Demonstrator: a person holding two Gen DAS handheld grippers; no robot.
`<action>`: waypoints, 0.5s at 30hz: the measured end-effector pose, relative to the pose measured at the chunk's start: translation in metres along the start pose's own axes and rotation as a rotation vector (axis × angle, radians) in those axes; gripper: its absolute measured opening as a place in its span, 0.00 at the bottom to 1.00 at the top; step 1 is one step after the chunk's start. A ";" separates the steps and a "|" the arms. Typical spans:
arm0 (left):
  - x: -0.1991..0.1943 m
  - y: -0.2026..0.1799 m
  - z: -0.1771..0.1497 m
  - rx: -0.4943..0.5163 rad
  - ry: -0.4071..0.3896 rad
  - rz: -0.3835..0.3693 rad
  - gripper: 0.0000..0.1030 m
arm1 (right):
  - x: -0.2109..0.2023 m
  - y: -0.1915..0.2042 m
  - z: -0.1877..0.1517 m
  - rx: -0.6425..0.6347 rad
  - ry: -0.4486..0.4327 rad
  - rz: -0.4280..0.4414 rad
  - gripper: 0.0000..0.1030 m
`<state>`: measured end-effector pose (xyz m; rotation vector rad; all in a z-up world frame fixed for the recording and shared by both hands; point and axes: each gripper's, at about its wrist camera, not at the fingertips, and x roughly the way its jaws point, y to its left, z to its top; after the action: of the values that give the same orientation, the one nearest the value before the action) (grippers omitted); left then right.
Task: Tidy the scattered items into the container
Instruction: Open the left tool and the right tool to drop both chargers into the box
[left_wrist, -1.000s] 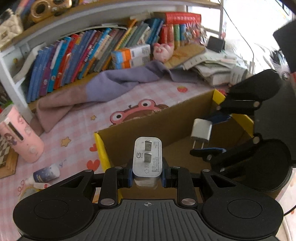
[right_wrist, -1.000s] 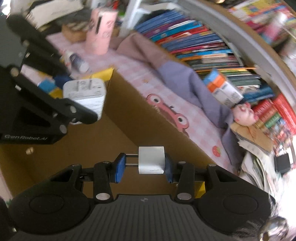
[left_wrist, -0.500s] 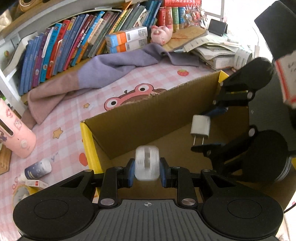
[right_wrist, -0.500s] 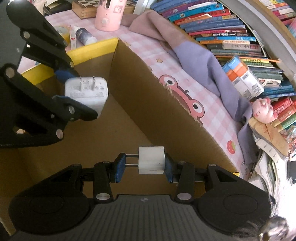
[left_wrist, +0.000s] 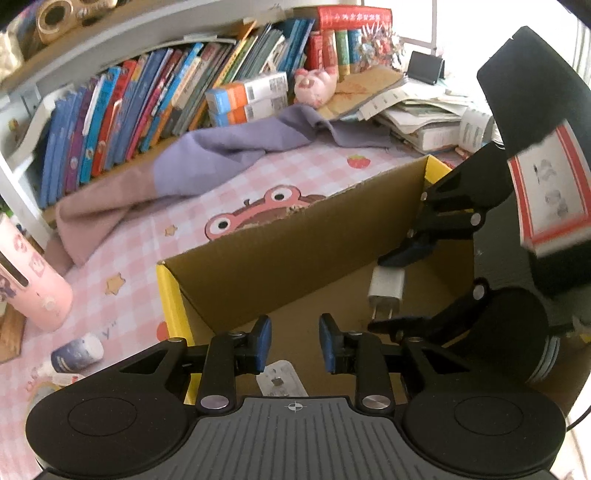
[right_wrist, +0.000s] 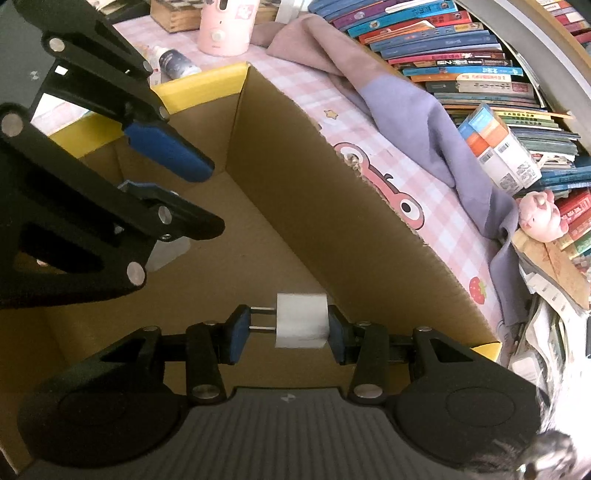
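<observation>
Left wrist view: the left gripper (left_wrist: 294, 345) hangs over the near end of the cardboard box (left_wrist: 280, 258), its blue pads (left_wrist: 263, 343) parted with nothing between them; its jaws have just been opening. The flat white charger (left_wrist: 280, 380) lies on the box floor just below and behind the pads, partly hidden by the gripper body, apart from both pads. To the right, inside the same box, the right gripper (left_wrist: 384, 291) holds the small white plug adapter (left_wrist: 387, 286), prongs pointing down toward its lower finger. Outside the box, on the pink checked mat (left_wrist: 184, 221), lie a small dark-labelled bottle (left_wrist: 75, 354) and a pink cylindrical flask (left_wrist: 33, 291); a purple cloth (left_wrist: 207, 155) drapes toward a shelf of books (left_wrist: 147, 96). Right wrist view: the right gripper (right_wrist: 283, 328) is closed on the small white plug adapter (right_wrist: 301, 320), which lies crosswise between the pads, its body against the right pad and its two prongs reaching the left pad; the jaws stand at a moderate width and have just eased slightly wider, the adapter between them. It hangs above the brown floor of the cardboard box (right_wrist: 332, 229). The left gripper (right_wrist: 170, 184) enters from the upper left, fingers apart and empty; a pale object, partly hidden, lies under its lower finger.
</observation>
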<state>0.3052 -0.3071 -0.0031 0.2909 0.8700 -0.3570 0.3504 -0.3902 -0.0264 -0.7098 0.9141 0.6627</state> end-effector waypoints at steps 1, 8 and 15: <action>-0.002 -0.001 -0.001 -0.001 -0.006 -0.001 0.31 | -0.002 -0.001 -0.001 0.007 -0.010 0.003 0.43; -0.026 0.001 -0.008 -0.007 -0.068 0.018 0.44 | -0.020 0.000 -0.004 0.046 -0.058 -0.004 0.48; -0.053 0.003 -0.019 -0.016 -0.114 0.018 0.46 | -0.044 0.007 -0.010 0.089 -0.098 -0.048 0.48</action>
<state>0.2619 -0.2874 0.0267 0.2610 0.7574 -0.3463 0.3212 -0.4026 0.0056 -0.6133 0.8290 0.6049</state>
